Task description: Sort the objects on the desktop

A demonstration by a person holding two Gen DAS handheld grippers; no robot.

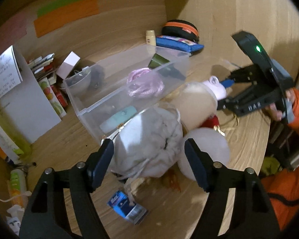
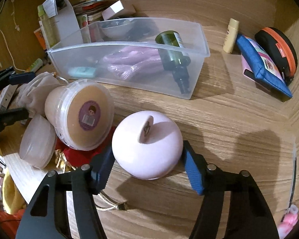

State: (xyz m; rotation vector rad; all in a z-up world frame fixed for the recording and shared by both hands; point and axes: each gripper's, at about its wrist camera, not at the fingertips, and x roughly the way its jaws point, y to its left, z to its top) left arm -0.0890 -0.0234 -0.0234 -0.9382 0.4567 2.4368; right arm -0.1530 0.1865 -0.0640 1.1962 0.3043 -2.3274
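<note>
My left gripper [image 1: 148,159] is open, its fingers on either side of a grey-white drawstring pouch [image 1: 149,141] on the wooden desk, not closed on it. My right gripper [image 2: 147,167] is open around a pale pink round object [image 2: 147,145] with a small tab on top; the fingers stand at its sides. A clear plastic bin [image 2: 201,39] holds a green bottle [image 2: 173,47], a pink cord [image 2: 133,61] and a mint tube [image 2: 81,71]. The bin also shows in the left wrist view [image 1: 83,107]. A beige tub [image 2: 79,115] lies on its side between the grippers.
A white round lid [image 2: 37,141] and red cloth [image 2: 77,155] lie by the tub. A blue pouch [image 2: 261,63], an orange-trimmed black case [image 2: 279,49] and a cream bottle [image 2: 231,35] sit at the back right. Boxes and booklets [image 2: 65,20] crowd the back left. A blue carton [image 1: 127,207] lies near me.
</note>
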